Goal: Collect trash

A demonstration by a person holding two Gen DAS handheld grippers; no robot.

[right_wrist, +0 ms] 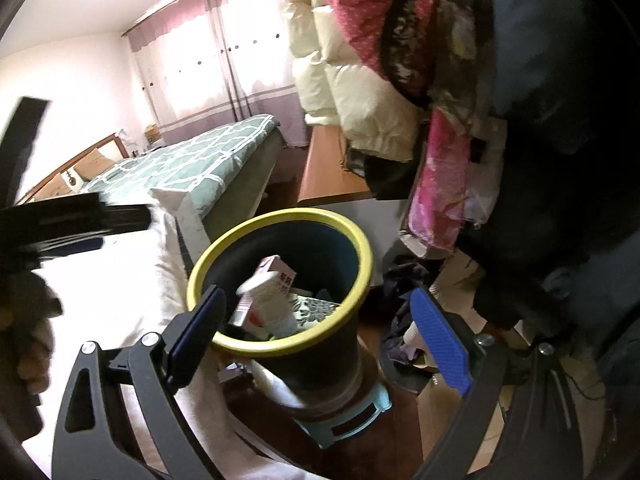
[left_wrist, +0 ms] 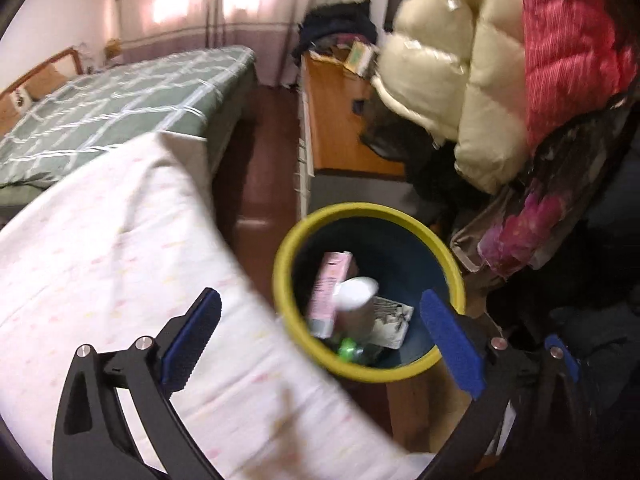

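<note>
I'm holding left hand-held gripper [left_wrist: 320, 344] released over yellow-rimmed dark blue plastic bin [left_wrist: 280, 264], white bottle [left_wrist: 356, 300] inside, right hand-held gripper [right_wrist: 316, 332] spread wide, empty.

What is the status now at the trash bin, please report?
Left gripper open, empty. Right gripper open, empty. White bottle and pink carton inside yellow-rimmed bin. Nothing blocks the bin mouth.

Daylight floods through the pink curtains [right_wrist: 224, 64] and blows them out on my feeds, the clothes pile [right_wrist: 540, 160] to their right sinks into shadow, motion blur smears the bin [left_wrist: 368, 292] below them, and fisheye bends every edge.
</note>
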